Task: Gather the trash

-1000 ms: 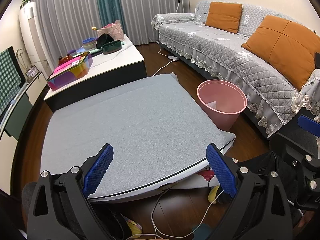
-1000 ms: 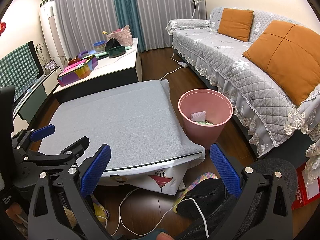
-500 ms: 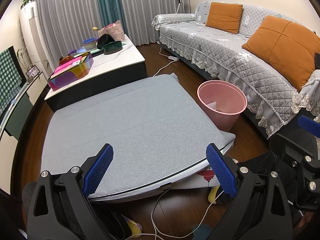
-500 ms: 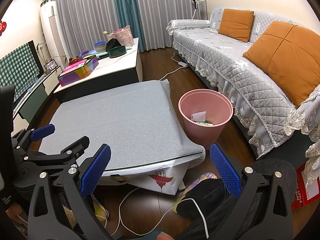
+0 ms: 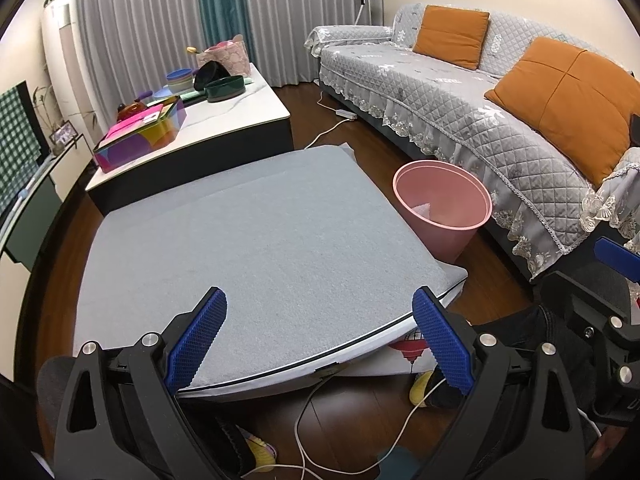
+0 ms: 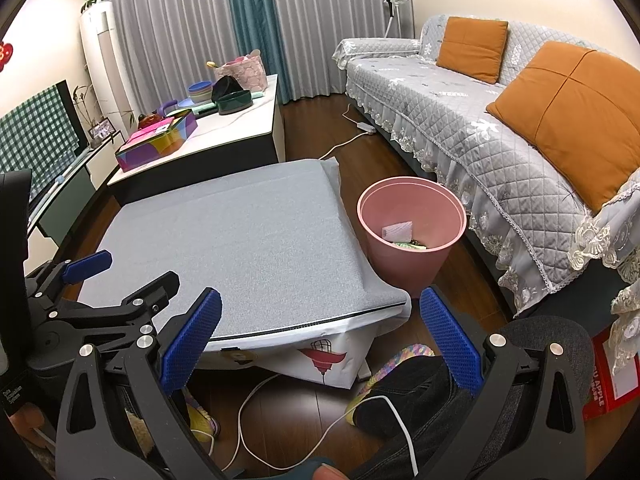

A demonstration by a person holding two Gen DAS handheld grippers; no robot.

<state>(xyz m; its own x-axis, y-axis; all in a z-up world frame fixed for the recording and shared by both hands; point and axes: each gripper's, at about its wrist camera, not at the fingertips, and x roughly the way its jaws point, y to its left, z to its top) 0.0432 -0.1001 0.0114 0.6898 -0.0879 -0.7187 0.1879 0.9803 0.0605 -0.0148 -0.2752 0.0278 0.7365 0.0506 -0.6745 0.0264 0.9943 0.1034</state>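
Tongs: left tongs (image 5: pixel 320 336) and right tongs (image 6: pixel 320 336) both spread wide, holding nothing, level over grey table (image 5: pixel 260 240) near edge.

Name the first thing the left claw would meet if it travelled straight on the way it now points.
Probably the grey table top. The open left claw hangs over its near edge, aimed forward and downward, with nothing between its fingers. Depth is unclear, so the exact contact spot cannot be told.

No visible change, left tongs (image 5: pixel 320 336) and right tongs (image 6: pixel 320 340) unmoved, spread wide, empty
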